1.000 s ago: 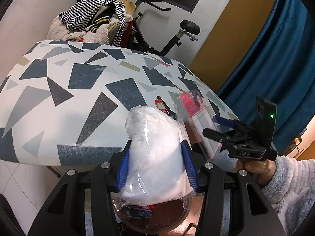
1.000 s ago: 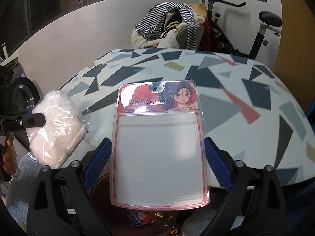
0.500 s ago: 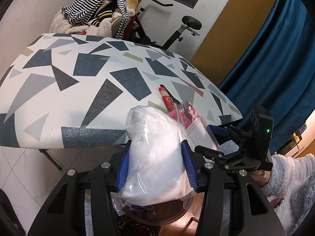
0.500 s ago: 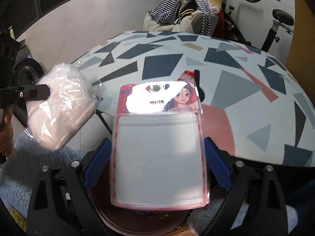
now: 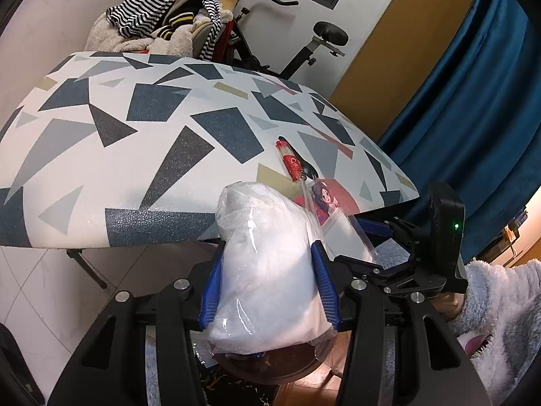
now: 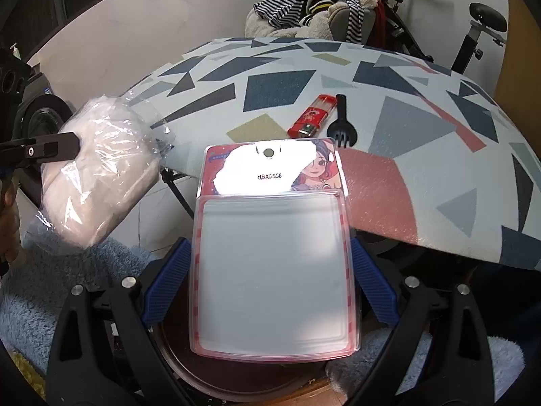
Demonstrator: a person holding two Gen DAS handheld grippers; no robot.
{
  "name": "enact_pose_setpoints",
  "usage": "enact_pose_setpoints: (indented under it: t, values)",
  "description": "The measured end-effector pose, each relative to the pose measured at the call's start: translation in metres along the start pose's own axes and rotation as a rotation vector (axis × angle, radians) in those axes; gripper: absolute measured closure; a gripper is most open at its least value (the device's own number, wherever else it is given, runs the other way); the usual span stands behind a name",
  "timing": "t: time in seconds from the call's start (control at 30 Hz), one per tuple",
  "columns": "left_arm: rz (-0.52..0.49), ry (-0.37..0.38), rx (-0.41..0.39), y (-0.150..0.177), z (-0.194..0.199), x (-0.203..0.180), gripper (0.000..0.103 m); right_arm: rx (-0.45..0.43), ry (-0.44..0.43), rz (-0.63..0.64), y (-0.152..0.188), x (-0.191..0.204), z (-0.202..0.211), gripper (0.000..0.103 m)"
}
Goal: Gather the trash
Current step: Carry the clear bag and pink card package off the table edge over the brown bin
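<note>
Left wrist view: my left gripper (image 5: 268,287) clamps a crinkled clear bag of white stuffing (image 5: 267,270) off the table's (image 5: 101,155) edge; my right gripper (image 6: 270,280), half-spread, grips a glossy blister pack (image 6: 274,270) alongside.

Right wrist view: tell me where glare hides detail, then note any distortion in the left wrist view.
Right wrist view: a blown-out white patch covers the top of the blister pack, leaving only a code legible; the plastic bag shows small glints. Left wrist view: fisheye bends the table edge into a curve; focus is fairly sharp.
</note>
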State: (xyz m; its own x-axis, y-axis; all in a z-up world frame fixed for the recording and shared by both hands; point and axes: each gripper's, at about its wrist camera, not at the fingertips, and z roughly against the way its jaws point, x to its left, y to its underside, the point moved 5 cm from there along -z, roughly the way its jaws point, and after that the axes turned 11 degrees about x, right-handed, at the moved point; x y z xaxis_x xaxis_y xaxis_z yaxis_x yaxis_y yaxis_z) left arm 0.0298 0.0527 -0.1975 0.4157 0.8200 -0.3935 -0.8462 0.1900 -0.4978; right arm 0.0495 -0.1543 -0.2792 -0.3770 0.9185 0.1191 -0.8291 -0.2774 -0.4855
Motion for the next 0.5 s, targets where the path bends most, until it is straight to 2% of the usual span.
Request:
enact_pose_setpoints:
  t: [0.5]
  values:
    - [0.002,0.004,0.01,0.0,-0.003,0.001,0.055,0.055,-0.009,0.026,0.011,0.009,-0.011,0.011]
